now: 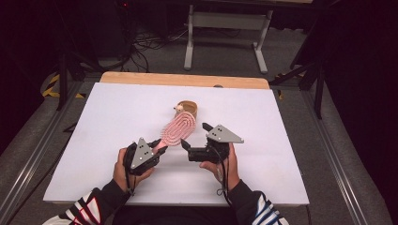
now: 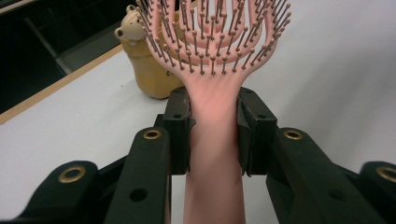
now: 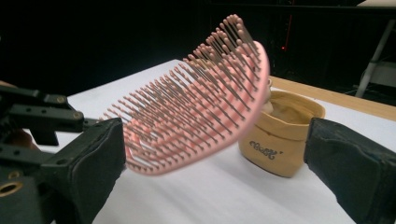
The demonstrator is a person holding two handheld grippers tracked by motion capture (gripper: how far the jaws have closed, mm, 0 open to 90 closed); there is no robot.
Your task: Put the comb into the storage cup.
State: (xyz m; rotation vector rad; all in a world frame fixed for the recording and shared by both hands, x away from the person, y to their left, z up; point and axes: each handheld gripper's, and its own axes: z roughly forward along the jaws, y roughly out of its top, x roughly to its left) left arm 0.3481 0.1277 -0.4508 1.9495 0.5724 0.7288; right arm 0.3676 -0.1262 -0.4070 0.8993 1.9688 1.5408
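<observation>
A person seated at a white table [image 1: 94, 140] works a pink hairbrush [image 1: 178, 127] with two hand-held grippers. The left gripper [image 1: 159, 149] pinches the brush by its handle, both black jaws pressed flat against the pink stem in the left gripper view, and holds the bristled head raised above the tabletop, pointing away from the person. The right gripper [image 1: 193, 136] stands just beside the head with its jaws spread wide, one on either side of the brush in the right gripper view and clear of it; the head looks slightly blurred there. Just beyond the brush a small tan cup [image 1: 187, 108] with a bear figure stands upright on the table, near its middle.
</observation>
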